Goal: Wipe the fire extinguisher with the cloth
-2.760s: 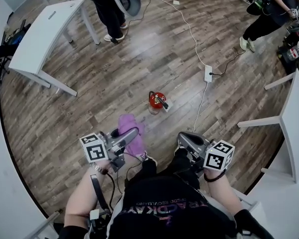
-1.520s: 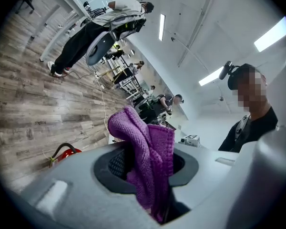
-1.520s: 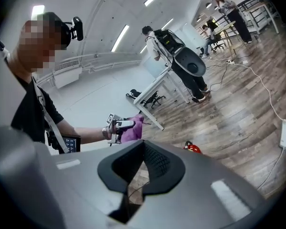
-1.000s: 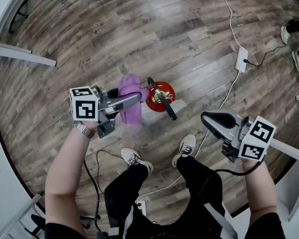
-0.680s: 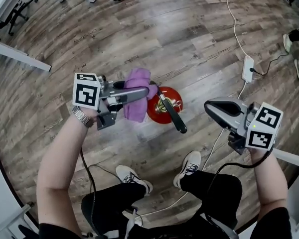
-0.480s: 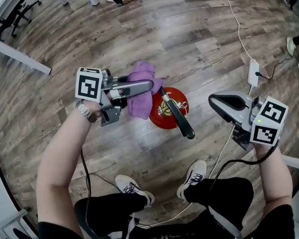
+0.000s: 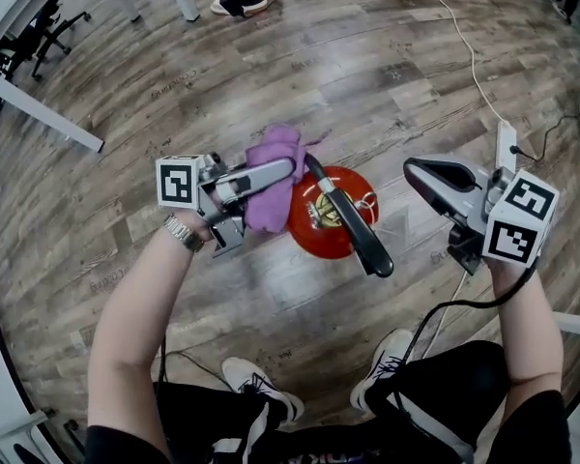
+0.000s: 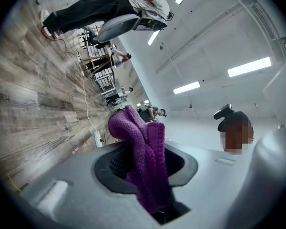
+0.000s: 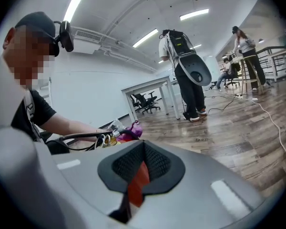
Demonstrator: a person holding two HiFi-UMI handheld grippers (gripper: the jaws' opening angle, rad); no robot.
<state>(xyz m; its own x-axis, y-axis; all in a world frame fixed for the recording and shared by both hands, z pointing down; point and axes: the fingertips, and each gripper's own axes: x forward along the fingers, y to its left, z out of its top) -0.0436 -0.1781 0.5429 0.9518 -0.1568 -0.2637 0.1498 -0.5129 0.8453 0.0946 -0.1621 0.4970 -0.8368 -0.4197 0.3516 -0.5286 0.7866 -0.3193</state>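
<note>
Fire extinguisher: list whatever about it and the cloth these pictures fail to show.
1. Sides and label of the fire extinguisher: head view looks straight down on its top, and the black hose crosses it.
2. Whether the cloth touches it: head view only overlaps them; left gripper view shows cloth alone.
3. Right gripper view: the right claw blocks all but a red sliver.

Head view: above the fire extinguisher [image 7: 329, 216], facing steeply down, close, wood floor [image 7: 387, 56] all round it. Left gripper view: camera on the left gripper [image 7: 285, 172], just left of the extinguisher, rolled sideways and tipped up, looking past the cloth [image 8: 143, 161] to ceiling lights [image 8: 250, 67]. Right gripper view: camera on the right gripper [image 7: 414, 170], right of the extinguisher, low, facing across it, near. All three share the cloth; head and right gripper views share the extinguisher's handle [image 9: 83, 136].
</note>
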